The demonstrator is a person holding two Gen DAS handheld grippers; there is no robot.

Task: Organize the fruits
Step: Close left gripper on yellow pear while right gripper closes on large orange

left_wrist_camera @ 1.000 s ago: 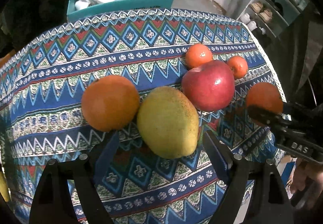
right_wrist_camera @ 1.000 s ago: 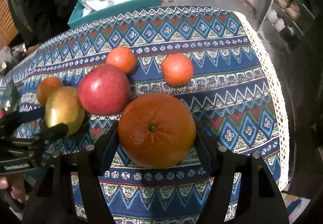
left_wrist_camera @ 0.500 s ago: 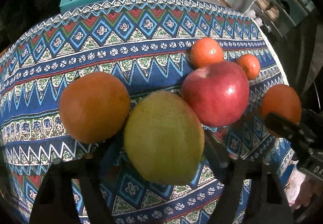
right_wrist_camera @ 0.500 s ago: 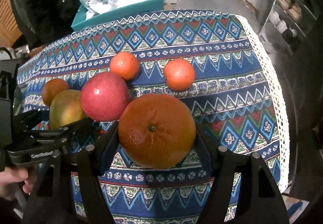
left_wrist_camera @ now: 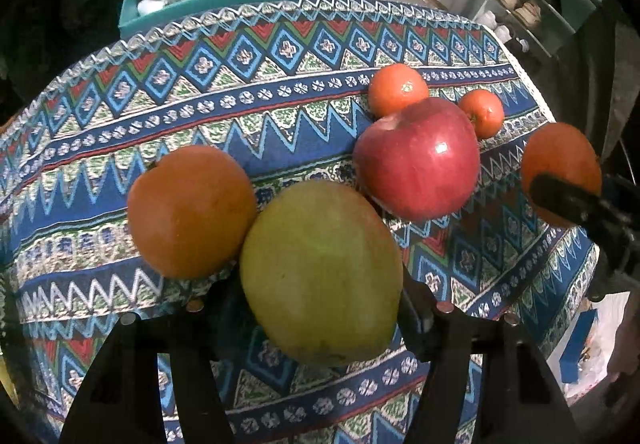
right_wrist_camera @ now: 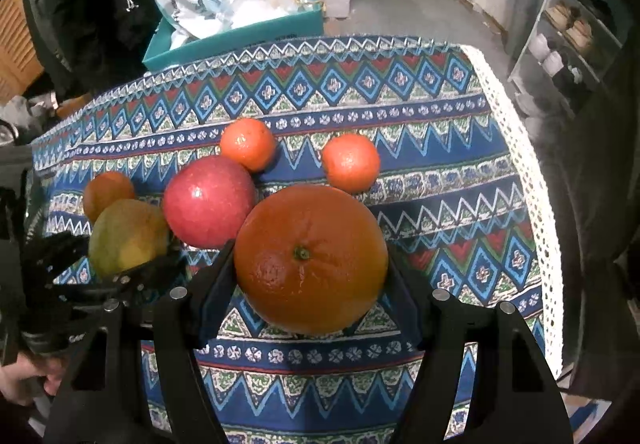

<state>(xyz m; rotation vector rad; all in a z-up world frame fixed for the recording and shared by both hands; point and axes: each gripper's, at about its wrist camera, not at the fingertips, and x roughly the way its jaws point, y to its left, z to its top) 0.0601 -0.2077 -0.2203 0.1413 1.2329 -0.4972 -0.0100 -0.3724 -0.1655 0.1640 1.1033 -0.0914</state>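
My left gripper (left_wrist_camera: 320, 296) is shut on a yellow-green mango (left_wrist_camera: 320, 276), which touches an orange (left_wrist_camera: 192, 209) on its left. A red apple (left_wrist_camera: 418, 157) lies just beyond, with two small tangerines (left_wrist_camera: 396, 89) (left_wrist_camera: 482, 111) behind it. My right gripper (right_wrist_camera: 310, 276) is shut on a large orange (right_wrist_camera: 310, 258), which also shows in the left wrist view (left_wrist_camera: 560, 167). In the right wrist view the apple (right_wrist_camera: 208, 199), the mango (right_wrist_camera: 126, 236) and the tangerines (right_wrist_camera: 248, 143) (right_wrist_camera: 350, 163) lie on the patterned tablecloth (right_wrist_camera: 440, 171).
A teal box (right_wrist_camera: 240, 35) with white bags stands behind the table's far edge. The cloth's lace edge (right_wrist_camera: 528, 183) marks the table's right side. A shelf unit (right_wrist_camera: 572, 35) stands at the far right. The left gripper's body (right_wrist_camera: 60, 284) sits at the left.
My left gripper has moved forward around the mango and closed on it. My right gripper keeps its hold on the large orange, with little movement.
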